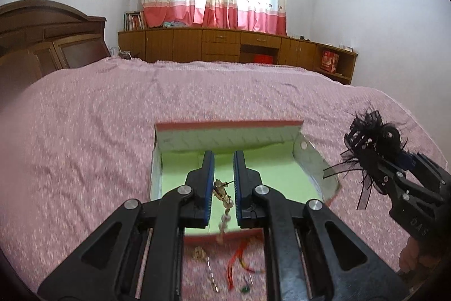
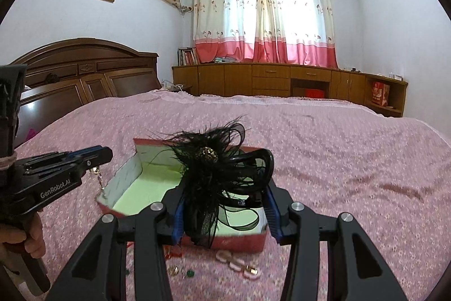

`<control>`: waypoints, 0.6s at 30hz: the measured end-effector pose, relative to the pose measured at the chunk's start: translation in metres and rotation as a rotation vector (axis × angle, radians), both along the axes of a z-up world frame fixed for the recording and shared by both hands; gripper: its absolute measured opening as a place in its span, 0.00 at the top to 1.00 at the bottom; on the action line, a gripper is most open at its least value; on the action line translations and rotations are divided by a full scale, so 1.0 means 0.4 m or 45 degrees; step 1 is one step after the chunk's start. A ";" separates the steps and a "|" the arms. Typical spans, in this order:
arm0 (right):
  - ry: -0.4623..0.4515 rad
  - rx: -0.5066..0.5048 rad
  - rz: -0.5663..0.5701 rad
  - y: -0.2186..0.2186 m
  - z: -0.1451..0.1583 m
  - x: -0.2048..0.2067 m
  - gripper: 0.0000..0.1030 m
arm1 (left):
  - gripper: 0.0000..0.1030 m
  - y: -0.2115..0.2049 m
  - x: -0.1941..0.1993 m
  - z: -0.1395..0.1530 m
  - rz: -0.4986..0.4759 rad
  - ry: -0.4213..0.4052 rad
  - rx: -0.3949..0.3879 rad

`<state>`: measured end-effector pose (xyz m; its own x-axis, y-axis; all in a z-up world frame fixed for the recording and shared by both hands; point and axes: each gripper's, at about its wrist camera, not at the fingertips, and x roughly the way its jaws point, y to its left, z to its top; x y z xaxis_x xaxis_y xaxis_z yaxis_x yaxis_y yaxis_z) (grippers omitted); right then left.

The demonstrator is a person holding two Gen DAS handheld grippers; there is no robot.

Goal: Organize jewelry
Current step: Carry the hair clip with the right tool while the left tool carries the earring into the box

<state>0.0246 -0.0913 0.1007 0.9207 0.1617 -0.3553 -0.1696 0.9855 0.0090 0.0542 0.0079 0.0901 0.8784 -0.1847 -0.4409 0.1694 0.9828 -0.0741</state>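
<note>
On the pink bed (image 1: 112,117), the box (image 1: 228,129) sat empty as my left gripper (image 1: 222,174) pinched an earring (image 1: 222,192) above it, my right gripper (image 2: 225,205) clamped a feathered hairpiece (image 2: 214,168), and loose trinkets (image 2: 239,264) remained before it.

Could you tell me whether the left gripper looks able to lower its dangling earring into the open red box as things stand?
Probably yes: the left gripper holds the earring over the red box, whose green floor looks bare beneath it.
</note>
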 end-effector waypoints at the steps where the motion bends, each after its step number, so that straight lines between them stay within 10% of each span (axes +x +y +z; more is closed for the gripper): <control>1: 0.004 0.003 0.001 0.000 0.002 0.014 0.53 | 0.95 0.001 0.013 0.003 0.001 -0.006 -0.001; 18: 0.229 -0.012 -0.031 0.000 -0.062 0.268 0.53 | 0.95 -0.014 0.243 -0.054 0.066 0.081 0.057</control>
<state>0.1318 -0.0913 0.0760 0.8458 0.1360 -0.5158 -0.1421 0.9895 0.0280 0.1513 0.0022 0.0686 0.8563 -0.1187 -0.5027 0.1147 0.9926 -0.0389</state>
